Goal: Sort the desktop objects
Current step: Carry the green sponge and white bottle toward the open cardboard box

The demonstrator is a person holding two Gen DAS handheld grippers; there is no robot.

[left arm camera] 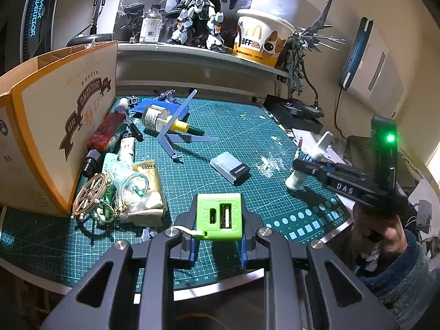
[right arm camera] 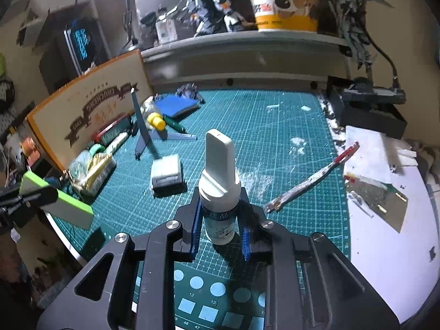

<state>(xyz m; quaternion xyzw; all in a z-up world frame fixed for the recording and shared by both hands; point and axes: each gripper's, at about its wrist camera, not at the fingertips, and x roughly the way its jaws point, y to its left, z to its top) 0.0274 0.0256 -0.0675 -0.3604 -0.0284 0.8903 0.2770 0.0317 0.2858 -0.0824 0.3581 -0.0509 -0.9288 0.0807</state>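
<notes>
Green plastic USB module (left arm camera: 219,217) sits clamped in my left gripper (left arm camera: 217,243) above the cutting mat (left arm camera: 247,137); my right gripper (right arm camera: 220,227) squeezes the white bottle (right arm camera: 219,192) low on its body. Top-heavy, it could pivot and slip. Beyond, the cardboard box (left arm camera: 55,110) is crowded by clutter that I might snag.

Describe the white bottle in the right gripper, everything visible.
The white bottle is a small round plastic one with a tall flat white cap and a pale teal printed label, too blurred to read. It stands upright, clamped low on its body between the right gripper's blue pads, over the green cutting mat.
</notes>
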